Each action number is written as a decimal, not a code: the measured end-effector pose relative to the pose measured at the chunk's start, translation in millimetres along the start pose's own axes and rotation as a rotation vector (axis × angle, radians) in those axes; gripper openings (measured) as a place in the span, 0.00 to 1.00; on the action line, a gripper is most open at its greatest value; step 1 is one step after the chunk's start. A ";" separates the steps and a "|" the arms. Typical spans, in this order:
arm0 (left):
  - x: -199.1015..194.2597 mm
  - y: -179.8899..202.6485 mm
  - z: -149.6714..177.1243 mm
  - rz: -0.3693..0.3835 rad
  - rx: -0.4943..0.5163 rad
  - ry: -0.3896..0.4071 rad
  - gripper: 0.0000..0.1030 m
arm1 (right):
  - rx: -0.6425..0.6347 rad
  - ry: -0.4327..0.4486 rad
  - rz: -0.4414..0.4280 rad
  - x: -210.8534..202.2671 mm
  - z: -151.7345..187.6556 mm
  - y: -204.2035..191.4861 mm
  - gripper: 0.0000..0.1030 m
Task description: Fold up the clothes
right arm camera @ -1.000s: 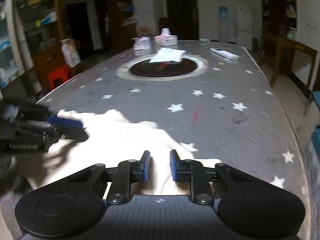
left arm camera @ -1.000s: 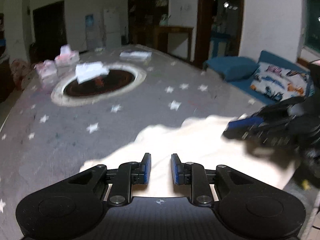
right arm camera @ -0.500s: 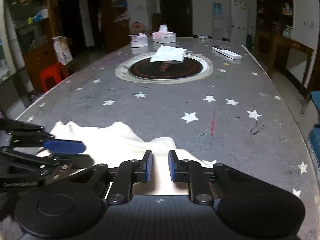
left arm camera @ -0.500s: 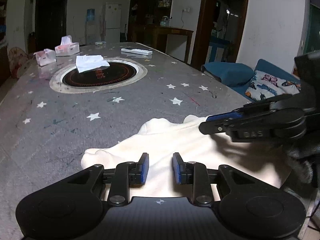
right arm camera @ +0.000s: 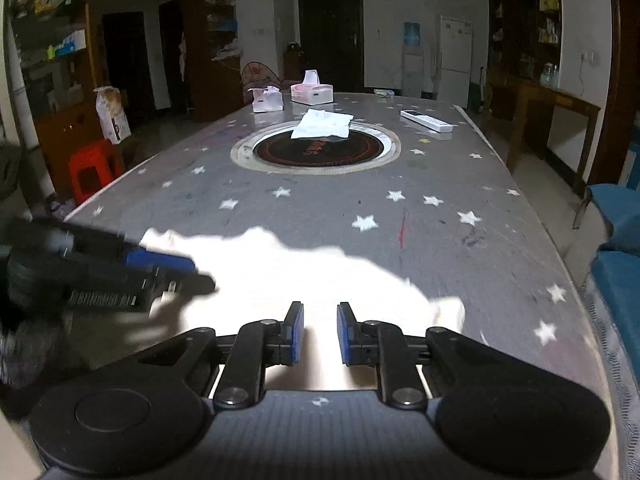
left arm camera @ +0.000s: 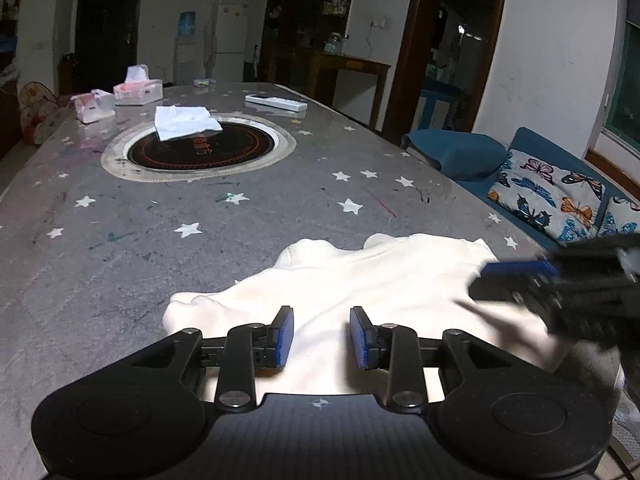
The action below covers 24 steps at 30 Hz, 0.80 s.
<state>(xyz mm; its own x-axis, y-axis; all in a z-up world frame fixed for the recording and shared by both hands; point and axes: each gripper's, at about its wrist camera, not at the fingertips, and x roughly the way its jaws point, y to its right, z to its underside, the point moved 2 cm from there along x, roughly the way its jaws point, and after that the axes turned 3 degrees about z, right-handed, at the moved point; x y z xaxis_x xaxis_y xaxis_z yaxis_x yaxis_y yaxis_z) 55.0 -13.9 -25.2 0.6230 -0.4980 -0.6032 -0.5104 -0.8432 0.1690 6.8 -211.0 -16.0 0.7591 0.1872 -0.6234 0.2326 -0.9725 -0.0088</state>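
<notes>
My left gripper (left arm camera: 321, 338) hangs with its blue pads apart and nothing between them, just above the near part of the cream garment (left arm camera: 384, 280). My right gripper (right arm camera: 319, 334) is the same: pads apart, empty, over the near right part of that garment (right arm camera: 304, 280).

The risk, as I judge it, is closing on a single layer or on a bunched ridge, since the cloth lies crumpled with lumps along its far edge. A pinch there would drag the whole piece across the star-patterned table (left arm camera: 160, 248) instead of turning a clean fold. The two grippers also work close together over the garment (each shows blurred in the other's view), so they could knock one another.

The garment lies on the near end of the table, directly beneath and ahead of both grippers. Its near hem is hidden under them, so I cannot tell whether it overhangs the table edge.
</notes>
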 end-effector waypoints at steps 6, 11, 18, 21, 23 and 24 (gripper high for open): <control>-18.3 17.1 10.4 -0.025 0.019 0.026 0.33 | 0.023 0.018 0.022 -24.2 29.1 4.9 0.15; -24.8 25.7 23.2 -0.073 0.036 0.023 0.33 | 0.030 0.021 0.027 -28.0 45.9 13.9 0.15; -31.7 28.9 37.3 -0.133 0.023 0.048 0.33 | 0.001 0.041 0.002 -31.3 55.0 20.3 0.14; -34.7 30.4 43.4 -0.159 0.017 0.059 0.33 | -0.012 0.047 -0.019 -31.8 57.1 23.3 0.14; -38.0 32.6 47.7 -0.169 0.004 0.069 0.32 | -0.018 0.046 -0.033 -32.5 57.7 25.2 0.14; -40.2 34.1 50.1 -0.171 -0.006 0.075 0.32 | -0.025 0.045 -0.038 -33.4 58.1 25.8 0.14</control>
<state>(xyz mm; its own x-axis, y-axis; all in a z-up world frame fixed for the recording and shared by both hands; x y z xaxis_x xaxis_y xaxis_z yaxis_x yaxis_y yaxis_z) -17.2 -12.6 -34.2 0.7426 -0.3609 -0.5641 -0.3898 -0.9179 0.0740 -47.9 -250.4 -40.9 0.7760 0.2308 -0.5870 0.2765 -0.9609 -0.0124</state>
